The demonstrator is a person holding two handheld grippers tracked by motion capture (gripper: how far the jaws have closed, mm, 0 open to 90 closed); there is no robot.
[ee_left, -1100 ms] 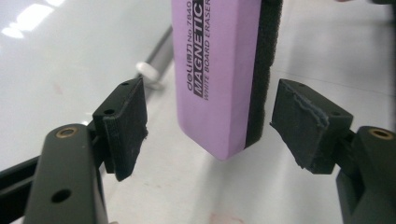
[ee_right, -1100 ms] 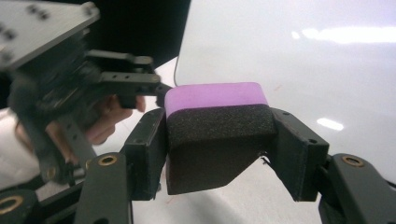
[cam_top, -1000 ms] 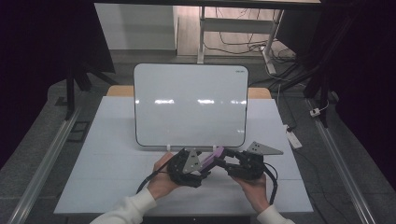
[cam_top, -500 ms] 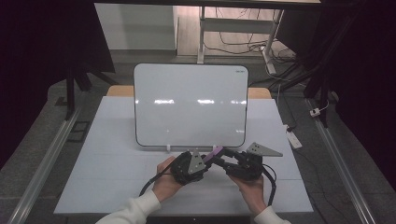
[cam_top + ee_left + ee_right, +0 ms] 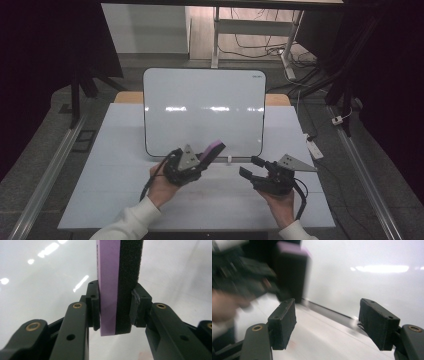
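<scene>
A purple eraser (image 5: 215, 148) with a black foam face sticks up out of my left gripper (image 5: 204, 159), in front of the lower edge of the whiteboard (image 5: 205, 110). In the left gripper view the gripper (image 5: 115, 307) is shut on the eraser (image 5: 110, 285), one pad on the purple side and one on the foam. To the right, my right gripper (image 5: 248, 166) stands apart from it. Its jaws have just been opening and nothing is between them (image 5: 329, 322). The right gripper view shows the eraser (image 5: 290, 272) blurred at the upper left.
The whiteboard leans upright at the middle of the white table (image 5: 115, 165). A small white object (image 5: 229, 160) stands on the table by the board's lower edge, between the two grippers. Metal rails run along both sides of the table.
Both grippers were together on the eraser. The right gripper let go and drew back to the right. The left gripper shut on the eraser and carried it left and up.
</scene>
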